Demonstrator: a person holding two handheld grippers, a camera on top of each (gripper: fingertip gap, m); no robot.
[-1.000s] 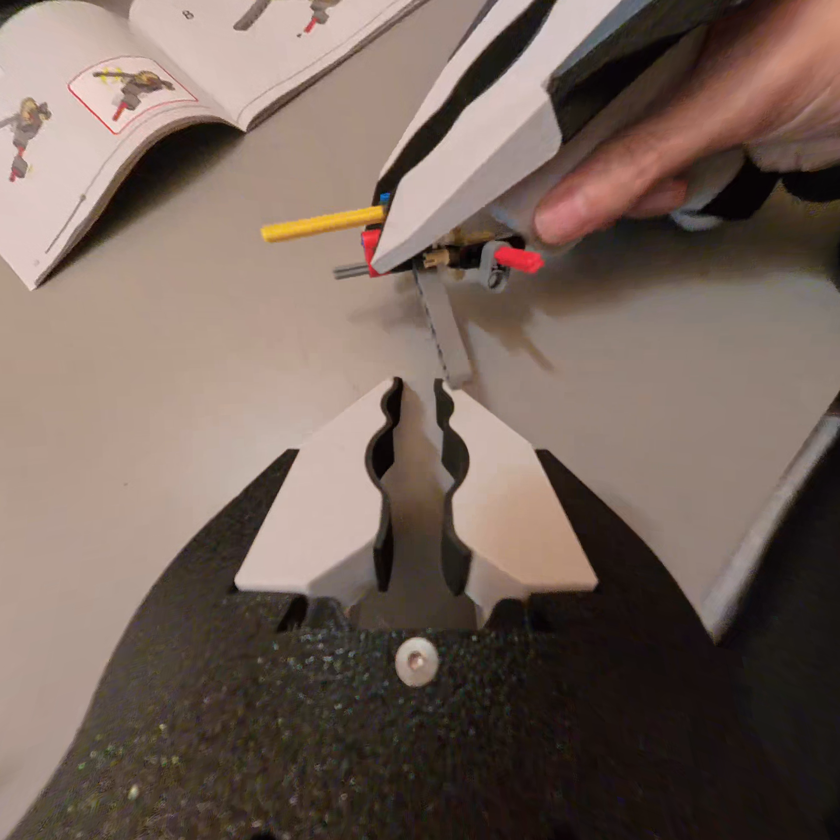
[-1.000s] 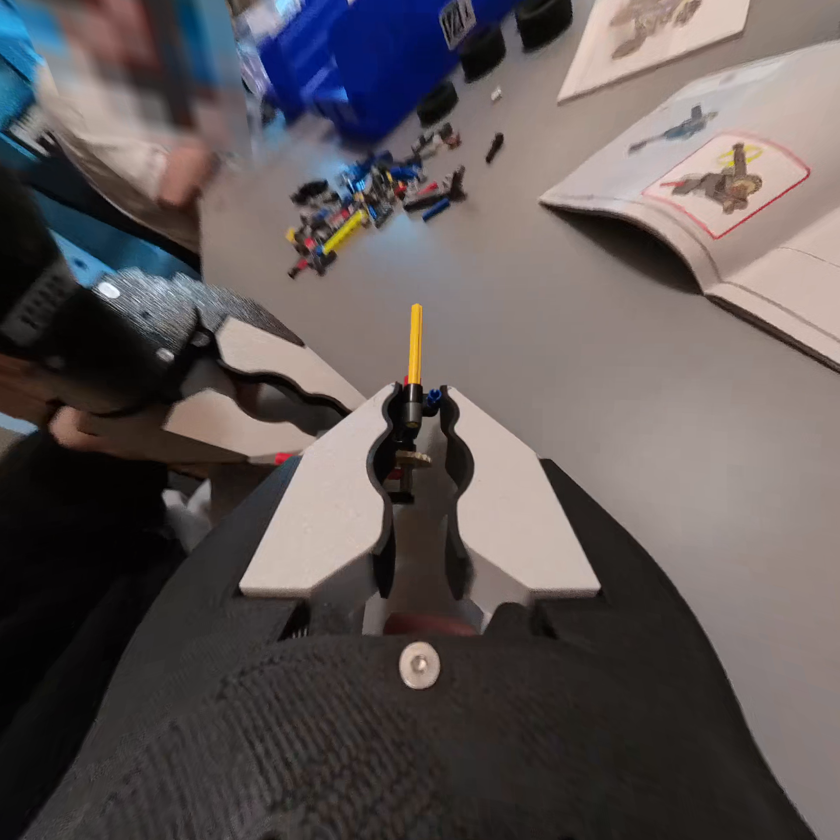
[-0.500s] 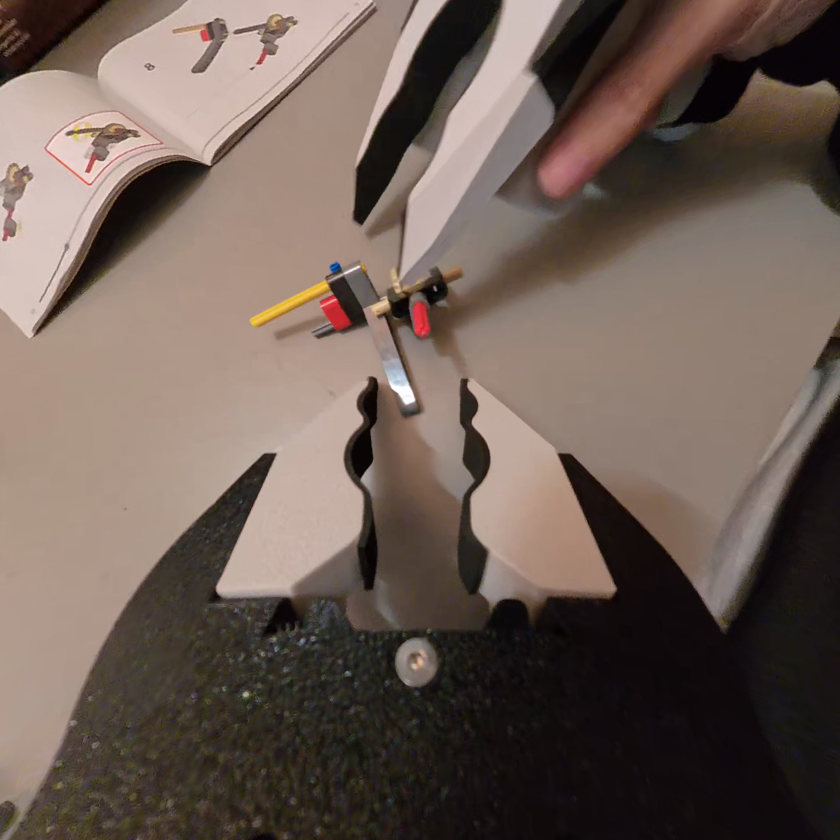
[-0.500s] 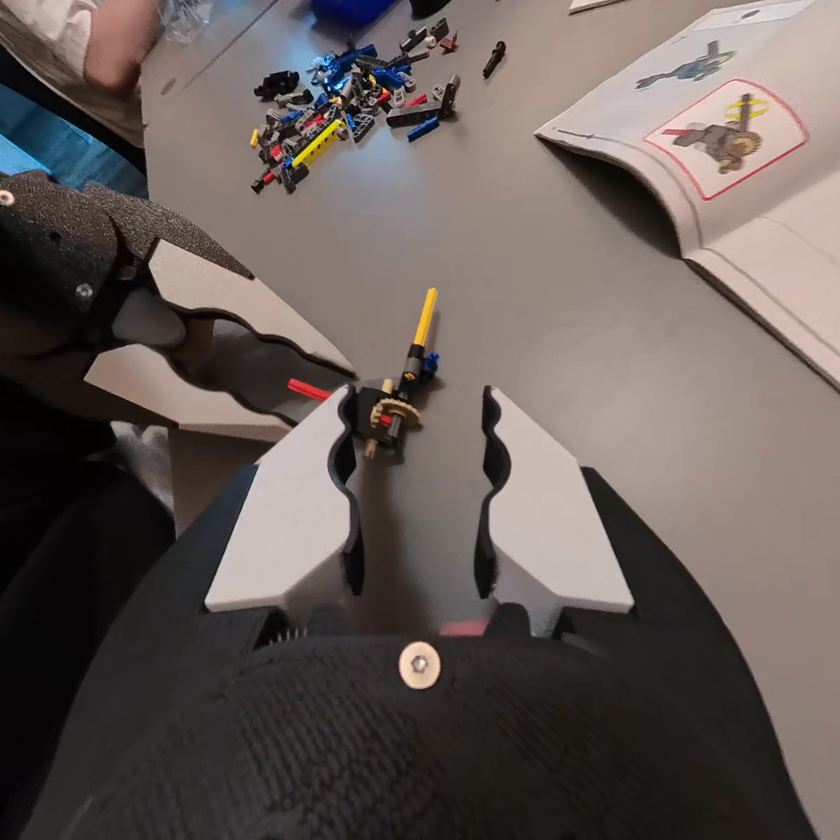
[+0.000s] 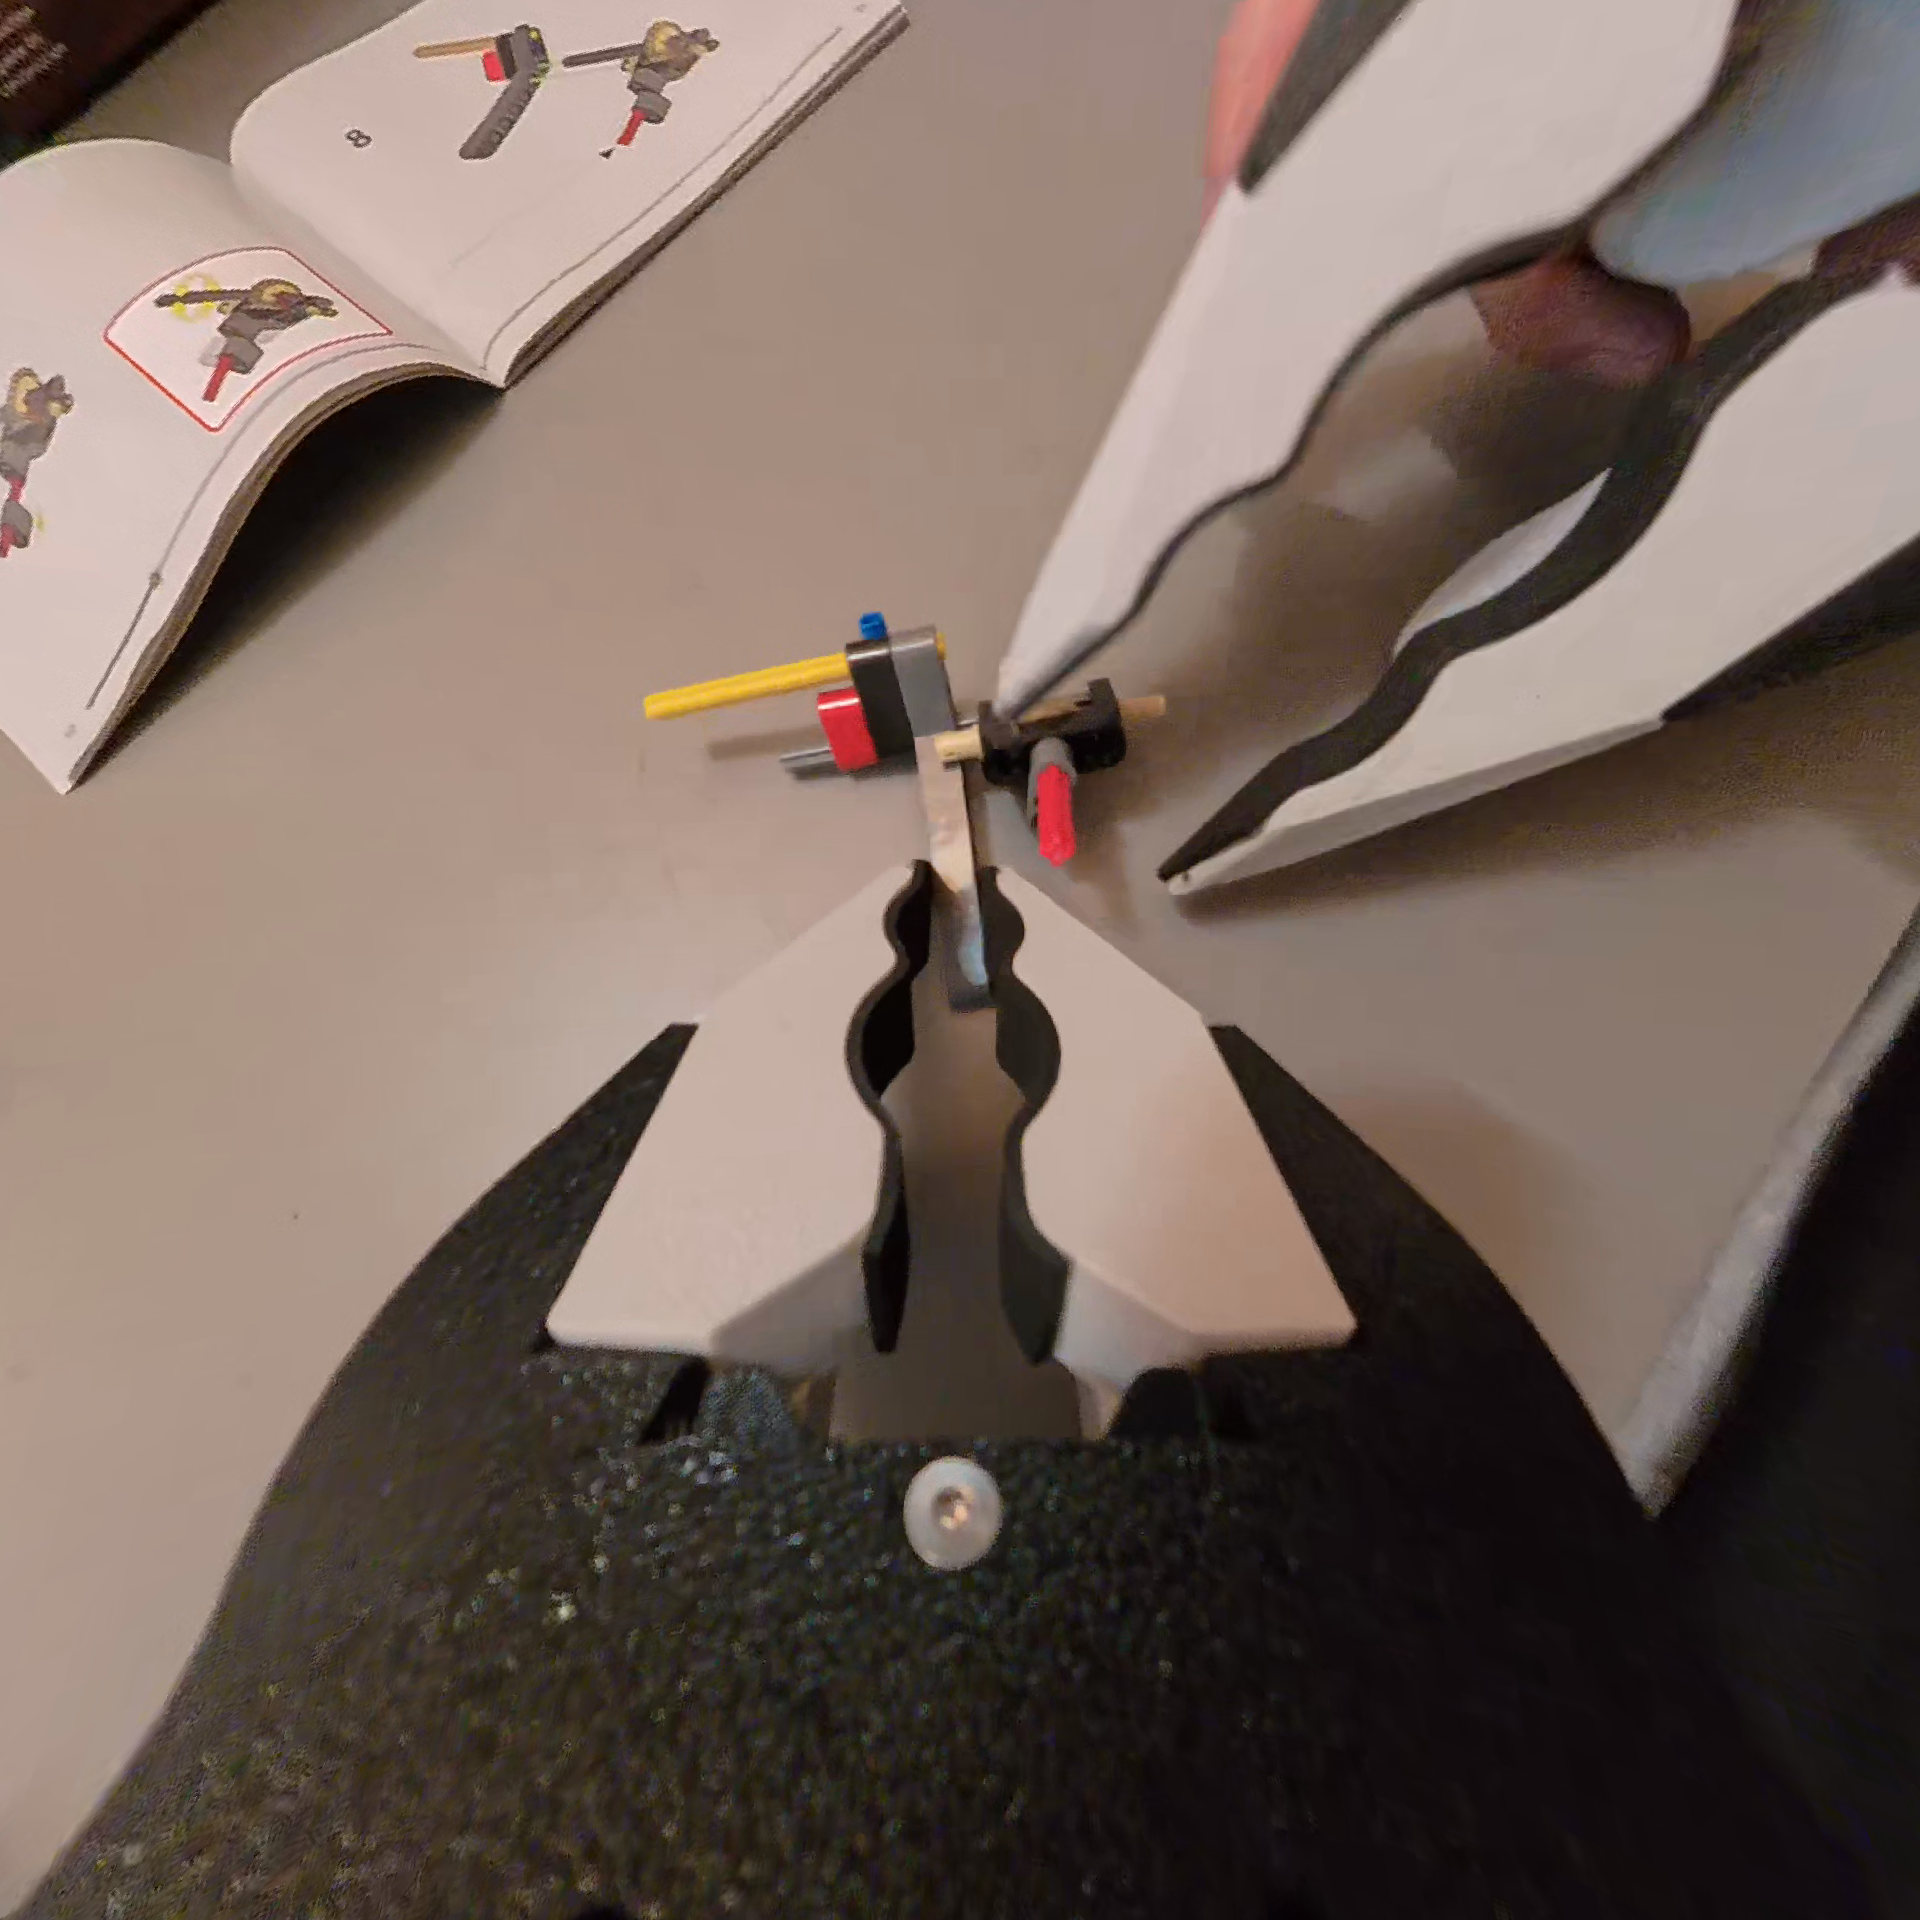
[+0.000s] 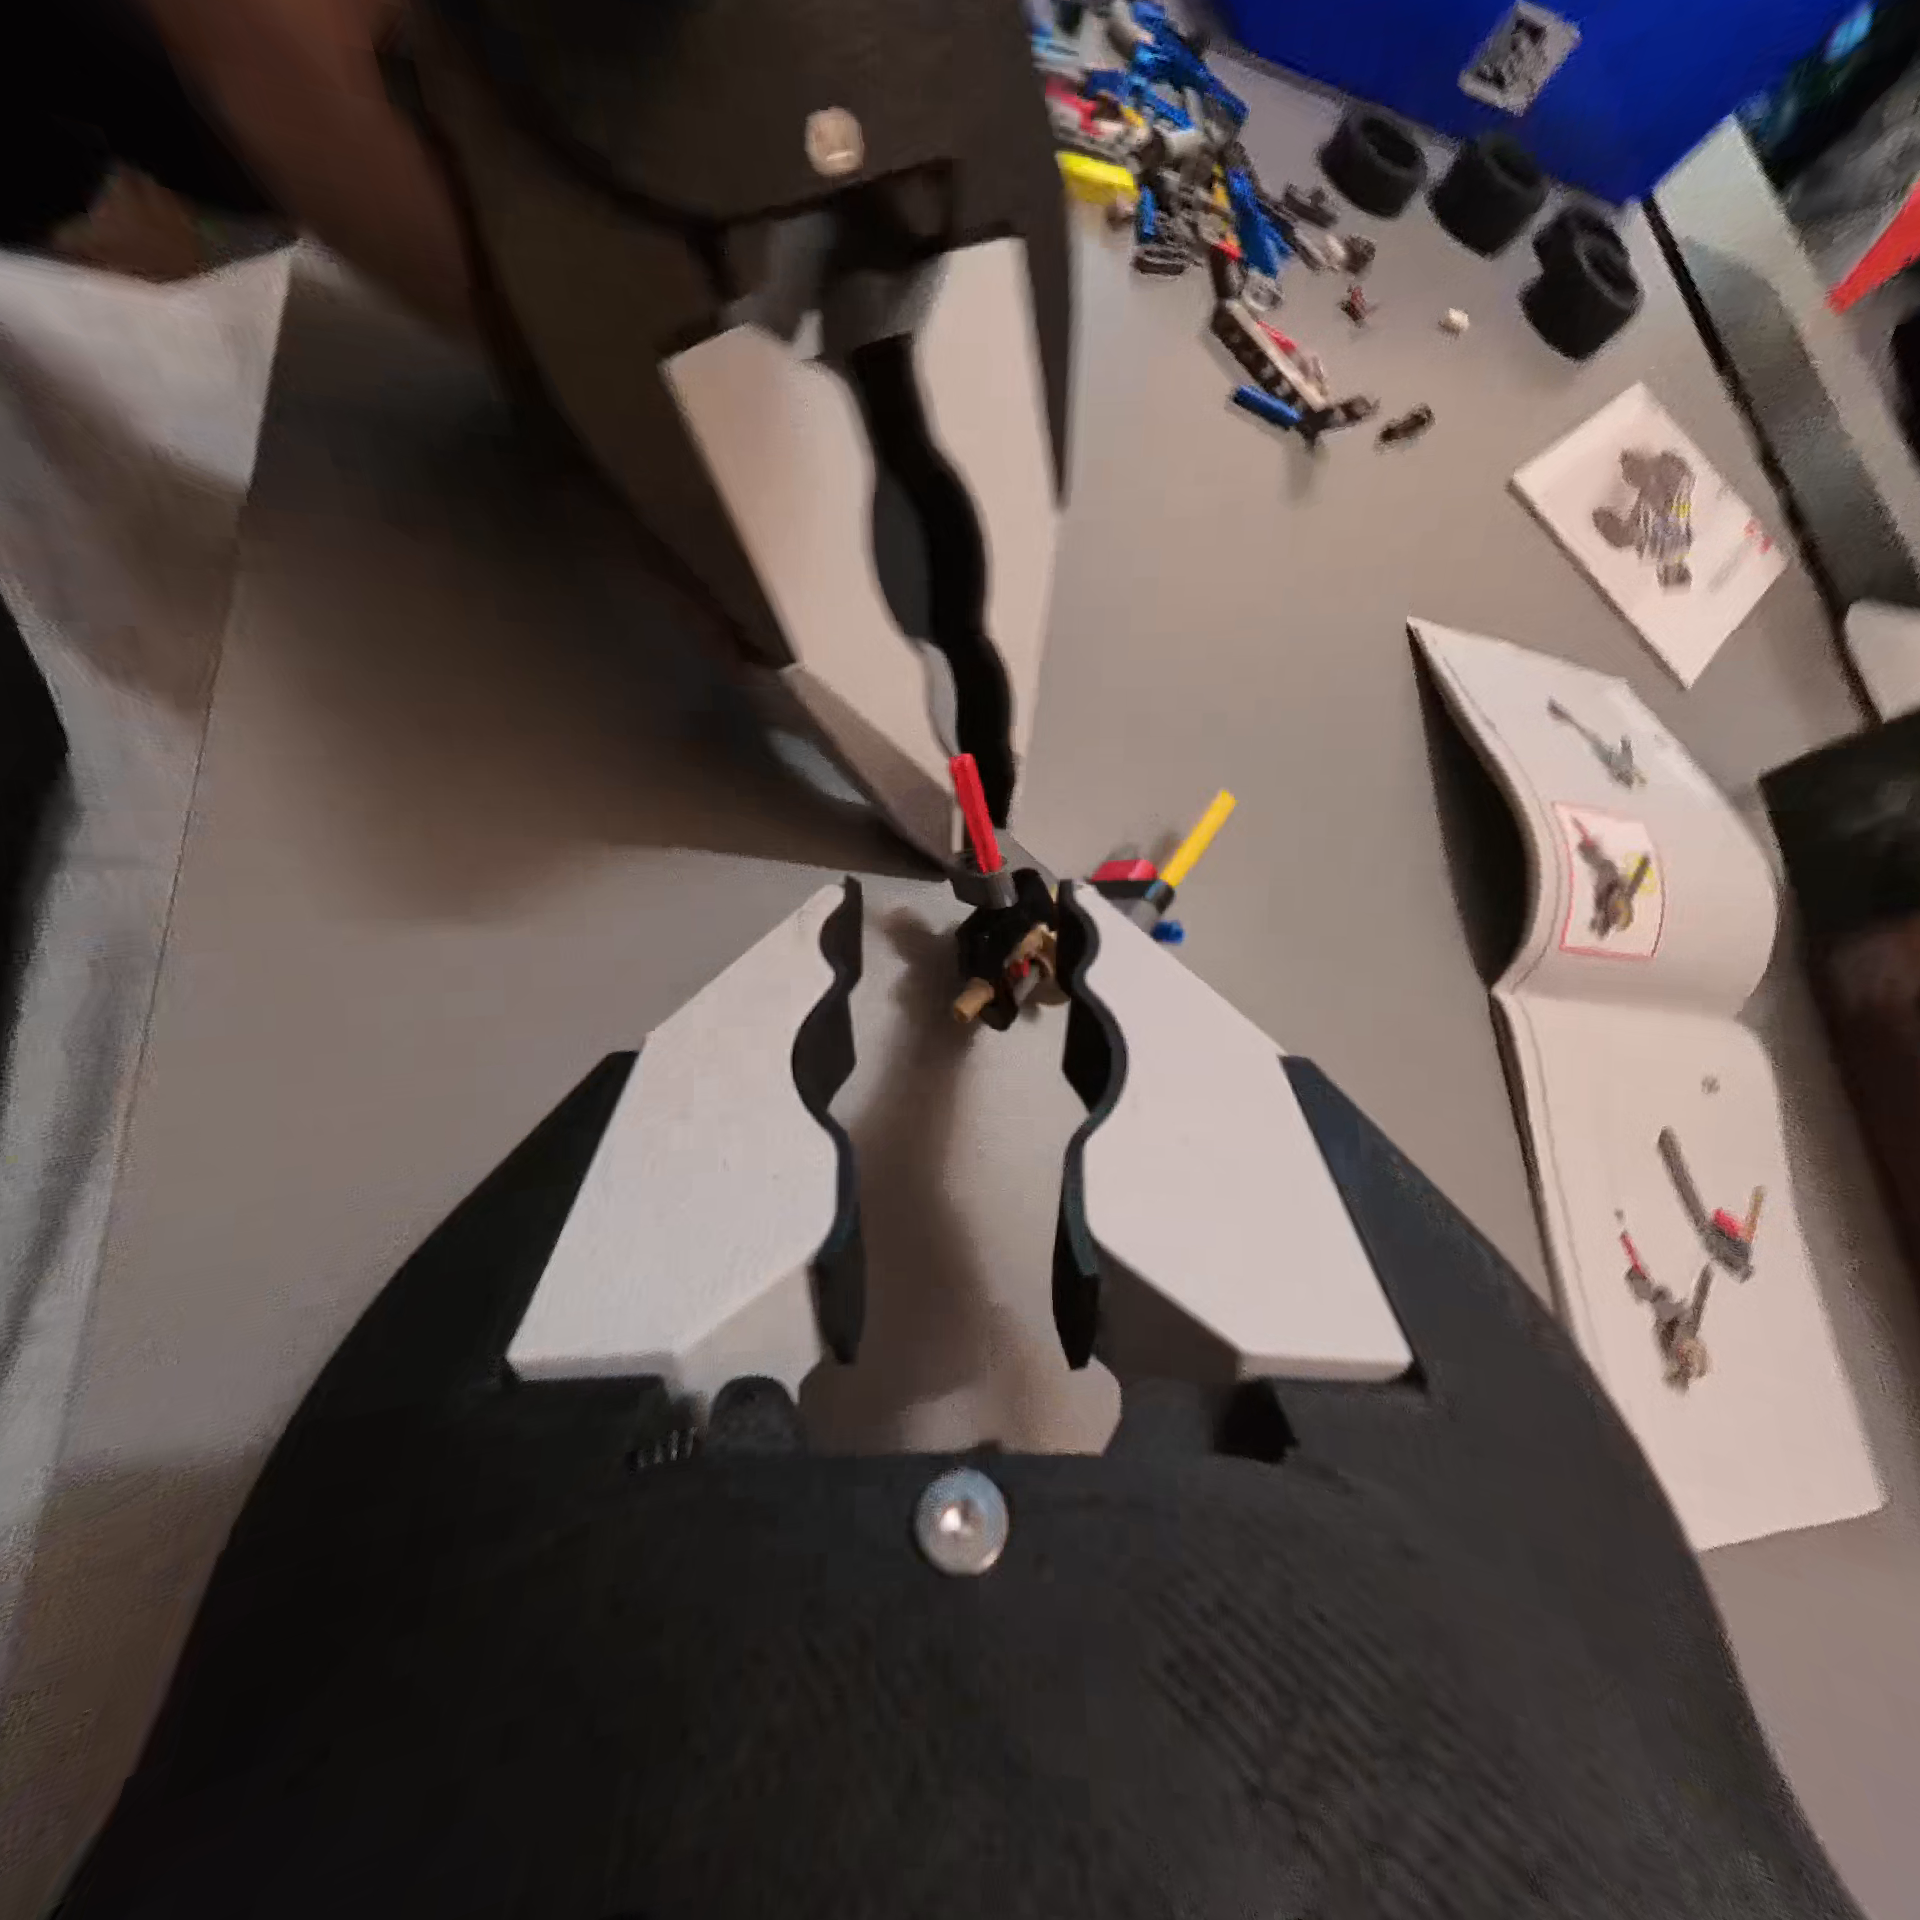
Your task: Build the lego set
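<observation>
- The lego assembly [image 5: 914, 707] lies on the grey tabletop [image 5: 416, 935], just beyond the tips of the left gripper [image 5: 951, 883].
- Its grey beam [image 5: 954, 862] runs back toward the left wrist camera and passes between the left jaws, which stand narrow and closed on it at the tips.
- A yellow axle [image 5: 743, 688] sticks out to the left of the assembly; a red block [image 5: 844, 725] and a small blue pin [image 5: 871, 623] sit by the dark-and-grey middle part.
- On the right end is a black hub with a tan axle [image 5: 1143, 709] through it and a red pin [image 5: 1055, 816] pointing toward the near side.
- The right gripper [image 5: 1086, 784] comes in from the far right in the left wrist view, its jaws wide apart.
- In the right wrist view the black hub [image 6: 1003, 951] lies between the right gripper's [image 6: 956, 909] tips, close against the right-hand one, with a clear gap to the left-hand one.
- There the left gripper [image 6: 977, 821] reaches in from the far side, tips at the assembly.
- An open booklet [image 5: 312, 260] lies at the far left in the left wrist view.
- Loose parts [image 6: 1195, 156] and black tyres [image 6: 1475, 197] lie far off in the right wrist view, near a second booklet [image 6: 1652, 530].
</observation>
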